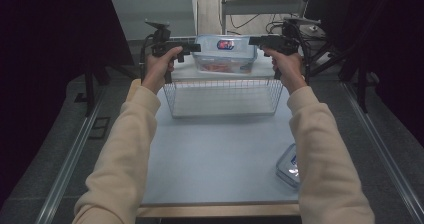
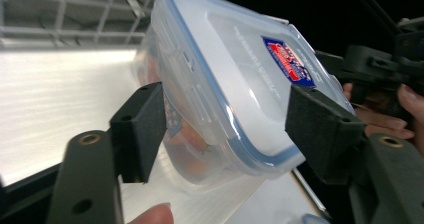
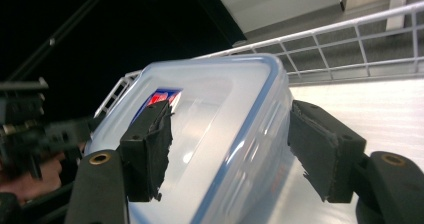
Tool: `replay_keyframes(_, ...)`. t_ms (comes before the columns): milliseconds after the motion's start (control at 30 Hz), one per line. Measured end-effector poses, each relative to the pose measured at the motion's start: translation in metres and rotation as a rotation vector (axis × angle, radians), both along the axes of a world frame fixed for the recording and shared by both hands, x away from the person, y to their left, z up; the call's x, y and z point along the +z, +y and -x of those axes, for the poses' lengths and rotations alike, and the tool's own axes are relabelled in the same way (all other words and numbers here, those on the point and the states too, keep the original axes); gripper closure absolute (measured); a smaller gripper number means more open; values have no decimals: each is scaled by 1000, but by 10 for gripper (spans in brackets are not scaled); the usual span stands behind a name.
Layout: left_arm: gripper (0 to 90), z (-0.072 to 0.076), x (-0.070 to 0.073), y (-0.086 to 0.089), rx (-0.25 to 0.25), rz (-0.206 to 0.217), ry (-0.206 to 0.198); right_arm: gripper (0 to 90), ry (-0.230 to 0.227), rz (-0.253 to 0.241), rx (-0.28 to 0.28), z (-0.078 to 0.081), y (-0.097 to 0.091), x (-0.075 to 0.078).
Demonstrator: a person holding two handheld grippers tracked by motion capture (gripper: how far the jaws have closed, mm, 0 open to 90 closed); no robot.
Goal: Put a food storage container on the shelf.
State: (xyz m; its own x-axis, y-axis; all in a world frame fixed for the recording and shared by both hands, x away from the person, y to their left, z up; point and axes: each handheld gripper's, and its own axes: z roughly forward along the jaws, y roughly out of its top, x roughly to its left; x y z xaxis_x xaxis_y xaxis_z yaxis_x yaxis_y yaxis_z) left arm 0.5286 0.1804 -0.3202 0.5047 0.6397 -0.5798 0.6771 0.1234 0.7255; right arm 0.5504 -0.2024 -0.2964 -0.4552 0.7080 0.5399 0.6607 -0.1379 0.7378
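At nine o'clock, the left gripper brackets the lidded food container, jaws parted, pads off its edges. The container sits in the wire basket at twelve o'clock. At three o'clock, the right gripper likewise stands parted.

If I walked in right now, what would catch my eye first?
Probably the clear lidded food container at the far side of the wire basket, flanked by the left gripper and right gripper, whose jaws stand open around its ends. A second lidded box lies at the table's near right edge.
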Motion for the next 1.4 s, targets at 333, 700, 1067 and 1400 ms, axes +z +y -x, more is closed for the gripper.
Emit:
replay_keyframes(333,278,56,12,6,-30,-127,-126,386,-105,182,85,41,-15,11)
replay_keyframes(700,261,138,-5,-7,-125,-203,-217,711,-197,283,136,95,-17,6)
replay_keyframes(1067,254,171,-47,-14,-169,-216,-217,896,-208,402,213,97,2,-12)
replay_keyframes(1400,254,180,-78,-11,-190,-177,-184,897,-208,420,248,83,29,-27)
